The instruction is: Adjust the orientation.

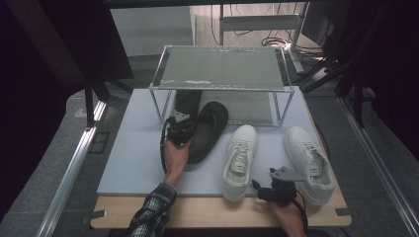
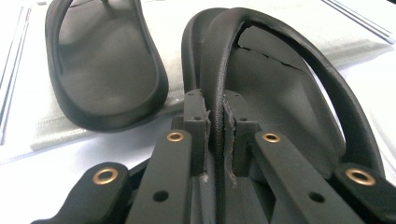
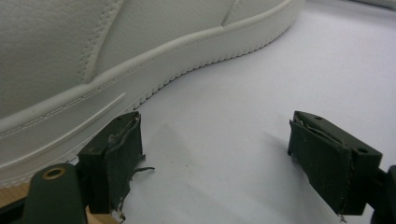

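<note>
- Nearest to us, our right gripper (image 1: 260,190) rests at the front edge of the pale grey mat (image 1: 133,163), its jaws spread wide with nothing between them — in the right gripper view the pads (image 3: 119,154) stand well apart over bare mat.
- Just beside that gripper lie two white leather sneakers: one (image 1: 238,160) on its left, the other (image 1: 310,163) on its right, both pointing away from us; the right gripper view shows a ribbed white sole (image 3: 154,70) close to one pad.
- Further in, our left gripper (image 1: 184,123) is clamped narrowly on the raised side rim of a black rubber flip-flop sandal (image 1: 206,131); in the left gripper view the pads (image 2: 196,121) pinch that rim (image 2: 215,93) from both sides.
- This sandal sits on the mat just before the shelf, toe end reaching beneath it.
- A second black sandal (image 2: 105,70) lies beside it on a light cloth sheet (image 2: 60,128).
- Farthest — the metal-framed mesh shelf (image 1: 222,66) stands at the mat's back edge.
</note>
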